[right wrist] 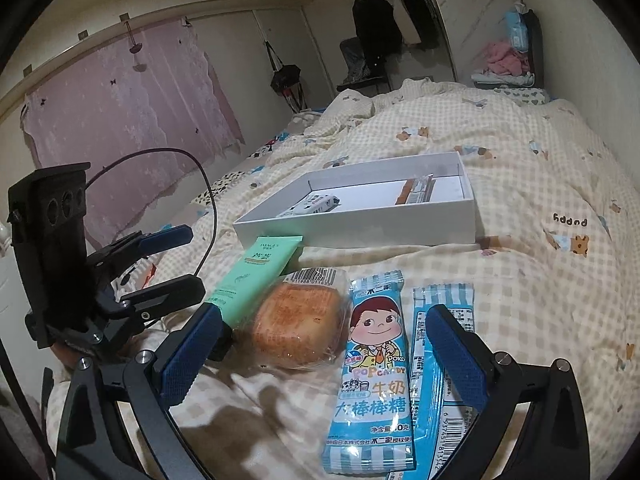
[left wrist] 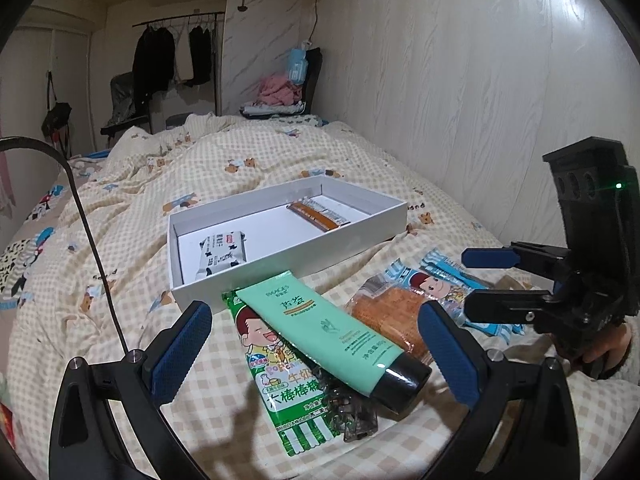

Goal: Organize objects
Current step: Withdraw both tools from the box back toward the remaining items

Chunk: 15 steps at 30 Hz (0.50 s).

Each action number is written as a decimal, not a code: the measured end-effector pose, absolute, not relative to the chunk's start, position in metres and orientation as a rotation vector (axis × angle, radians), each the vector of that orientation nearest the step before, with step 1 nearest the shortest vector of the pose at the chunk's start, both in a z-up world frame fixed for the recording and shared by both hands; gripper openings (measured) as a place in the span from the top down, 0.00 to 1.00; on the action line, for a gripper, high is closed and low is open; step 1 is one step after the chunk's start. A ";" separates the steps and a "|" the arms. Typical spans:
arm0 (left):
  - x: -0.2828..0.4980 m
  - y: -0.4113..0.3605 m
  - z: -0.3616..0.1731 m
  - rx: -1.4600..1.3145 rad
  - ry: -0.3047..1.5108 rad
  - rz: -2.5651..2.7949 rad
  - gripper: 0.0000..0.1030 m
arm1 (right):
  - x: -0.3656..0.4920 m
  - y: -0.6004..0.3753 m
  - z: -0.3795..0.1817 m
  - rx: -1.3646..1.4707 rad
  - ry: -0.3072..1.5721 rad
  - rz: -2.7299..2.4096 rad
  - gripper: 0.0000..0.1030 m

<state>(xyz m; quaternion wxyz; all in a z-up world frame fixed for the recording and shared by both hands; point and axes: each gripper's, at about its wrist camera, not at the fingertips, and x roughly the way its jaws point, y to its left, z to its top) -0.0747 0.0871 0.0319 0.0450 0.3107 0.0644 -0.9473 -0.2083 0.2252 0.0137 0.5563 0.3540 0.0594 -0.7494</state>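
Near the white box [left wrist: 288, 264], from left to right, we see the green candy pack [left wrist: 280, 384], green tube [left wrist: 336, 336], bread [right wrist: 296, 320] and blue candy packs [right wrist: 376, 372]. Our left gripper [left wrist: 316, 356] and right gripper [right wrist: 324, 356] hang open, empty. We think picking comes next; closing on one thing.

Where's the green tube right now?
In the left wrist view the green tube lies on the bedspread between the open left claw fingers, atop the green candy packet, just in front of the white box.

I'm looking over a bed with a checked bear-print duvet [left wrist: 256, 168] — pale wood-grain wall [left wrist: 460, 80] alongside, pink lace curtain [right wrist: 120, 104] opposite, a clothes rack [left wrist: 180, 24] beyond.
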 end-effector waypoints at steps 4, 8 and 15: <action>-0.076 0.085 0.029 0.979 0.216 -2.876 0.00 | -0.209 0.225 0.014 0.835 0.141 -1.770 0.00; -0.076 0.084 0.029 0.974 0.220 -2.874 0.00 | -0.209 0.226 0.014 0.836 0.140 -1.770 0.00; -0.076 0.083 0.029 0.978 0.223 -2.876 0.00 | -0.209 0.225 0.014 0.836 0.139 -1.770 0.00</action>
